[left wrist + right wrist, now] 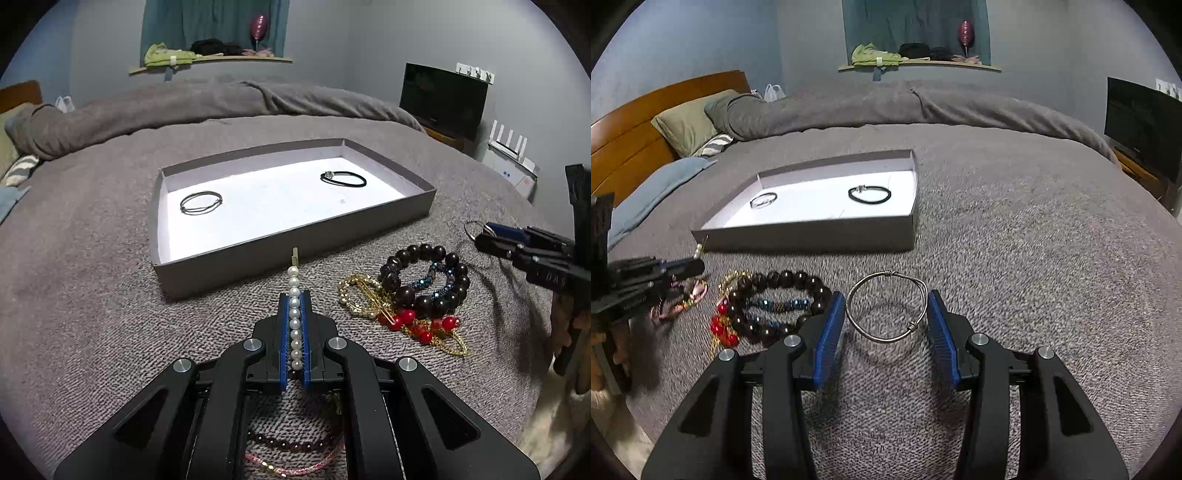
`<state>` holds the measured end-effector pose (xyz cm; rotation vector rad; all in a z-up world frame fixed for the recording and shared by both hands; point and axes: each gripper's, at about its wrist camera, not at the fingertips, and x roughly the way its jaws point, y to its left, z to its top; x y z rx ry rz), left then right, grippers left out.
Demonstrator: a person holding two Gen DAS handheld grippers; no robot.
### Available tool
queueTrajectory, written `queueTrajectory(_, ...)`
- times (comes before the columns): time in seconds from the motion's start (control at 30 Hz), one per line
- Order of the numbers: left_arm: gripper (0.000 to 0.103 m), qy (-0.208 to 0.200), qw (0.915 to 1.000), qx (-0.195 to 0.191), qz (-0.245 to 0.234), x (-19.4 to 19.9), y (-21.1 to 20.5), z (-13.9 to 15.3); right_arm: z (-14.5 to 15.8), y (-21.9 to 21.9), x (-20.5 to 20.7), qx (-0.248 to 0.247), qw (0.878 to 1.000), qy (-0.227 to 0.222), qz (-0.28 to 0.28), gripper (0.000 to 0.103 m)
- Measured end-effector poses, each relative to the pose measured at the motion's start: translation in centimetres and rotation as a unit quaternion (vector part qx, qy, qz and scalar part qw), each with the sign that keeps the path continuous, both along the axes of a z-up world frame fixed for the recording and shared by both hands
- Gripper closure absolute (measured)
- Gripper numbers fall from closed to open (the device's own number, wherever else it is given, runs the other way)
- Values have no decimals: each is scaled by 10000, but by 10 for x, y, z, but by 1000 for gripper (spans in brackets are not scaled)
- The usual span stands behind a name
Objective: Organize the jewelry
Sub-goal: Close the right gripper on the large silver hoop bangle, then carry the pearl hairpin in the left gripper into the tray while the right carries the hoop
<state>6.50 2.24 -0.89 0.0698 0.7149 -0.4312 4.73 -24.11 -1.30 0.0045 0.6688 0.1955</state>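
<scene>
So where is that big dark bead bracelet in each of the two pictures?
Left wrist view: the dark bead bracelet lies right of centre on the grey blanket, beside the gold and red pieces, right of the claw holding the pearl clip.
Right wrist view: it lies lower left, just left of the claw's left blue pad.
Shared landmark: the shallow grey tray, beyond the bracelet in both.

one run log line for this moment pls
left gripper: shut on pearl hair clip | right gripper: shut on silver bangle, lifted | tray: two pieces in
</scene>
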Motion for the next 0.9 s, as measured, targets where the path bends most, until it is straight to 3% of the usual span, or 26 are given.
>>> queueTrajectory(0.6, 96, -321, 9989, -253, 209, 14, 24, 35, 45, 29, 44, 45, 9986, -455, 273, 57)
queueTrajectory(0.9, 96, -545, 9970, -262, 479, 44, 39, 56, 52, 37, 69, 159, 9980, -502, 348, 57)
